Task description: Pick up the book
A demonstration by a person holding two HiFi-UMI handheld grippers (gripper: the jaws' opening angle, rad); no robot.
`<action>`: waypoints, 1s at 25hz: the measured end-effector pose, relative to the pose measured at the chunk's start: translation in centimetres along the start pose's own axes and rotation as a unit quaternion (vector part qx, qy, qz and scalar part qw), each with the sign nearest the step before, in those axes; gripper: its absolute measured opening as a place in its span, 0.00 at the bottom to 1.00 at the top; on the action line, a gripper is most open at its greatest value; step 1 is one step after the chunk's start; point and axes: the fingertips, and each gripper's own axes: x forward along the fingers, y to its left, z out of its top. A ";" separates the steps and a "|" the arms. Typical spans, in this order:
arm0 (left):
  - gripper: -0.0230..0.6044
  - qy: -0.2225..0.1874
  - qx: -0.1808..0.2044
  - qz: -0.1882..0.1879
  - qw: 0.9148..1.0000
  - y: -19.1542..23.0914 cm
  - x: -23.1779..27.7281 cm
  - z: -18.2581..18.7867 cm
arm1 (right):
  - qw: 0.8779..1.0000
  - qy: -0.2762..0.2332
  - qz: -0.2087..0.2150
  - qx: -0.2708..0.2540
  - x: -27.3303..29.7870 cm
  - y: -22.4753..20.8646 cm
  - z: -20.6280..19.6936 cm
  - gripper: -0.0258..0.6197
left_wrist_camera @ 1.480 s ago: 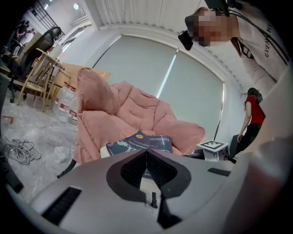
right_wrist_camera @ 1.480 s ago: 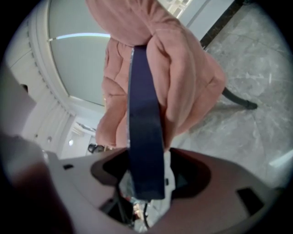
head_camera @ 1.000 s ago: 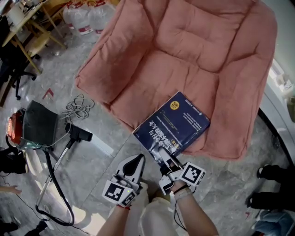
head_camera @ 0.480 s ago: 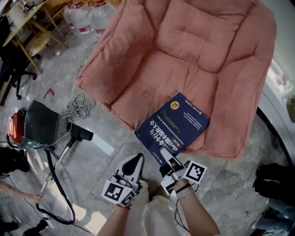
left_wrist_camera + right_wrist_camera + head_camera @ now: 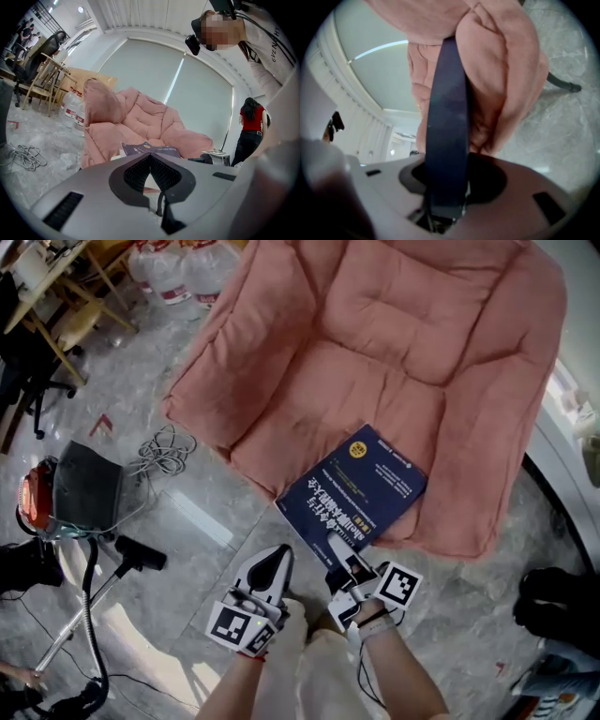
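From the head view I have the book [image 5: 361, 488], dark blue with pale print on its cover, lying on the front edge of the pink chair cushion [image 5: 394, 352], right of the frame's centre, with its near corner hanging off the cushion towards the lower middle. The right gripper [image 5: 342, 554] sits at that corner. In the right gripper view the book's dark edge runs straight up the frame from between the jaws, which have just been closing and now clamp it, with the pink cushion bunched on its right. The left gripper [image 5: 272, 563] sits just to the left of the right one, near it but apart from the book. In the left gripper view its jaws are clenched tip to tip with nothing between them, and the book shows beyond the tips on the chair's front edge. The grey marbled floor [image 5: 216, 549] fills the lower part of the head view. At the left edge sit a dark vacuum cleaner [image 5: 80, 493] and a loose coil of cable [image 5: 164, 451], and water bottles [image 5: 173, 273] stand at the upper left. A person in a red top [image 5: 253, 124] stands at the right of the left gripper view.
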 end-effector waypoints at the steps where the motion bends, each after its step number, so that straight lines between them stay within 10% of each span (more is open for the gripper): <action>1: 0.05 0.000 0.000 0.000 1.000 0.0 0.0 0.2 | 1.000 -0.001 0.004 -0.002 0.0 0.4 0.0 0.32; 25: 0.05 0.009 -0.007 -0.011 1.000 -0.7 0.8 7.0 | 0.999 0.010 -0.012 0.041 -1.3 5.9 -0.2 0.32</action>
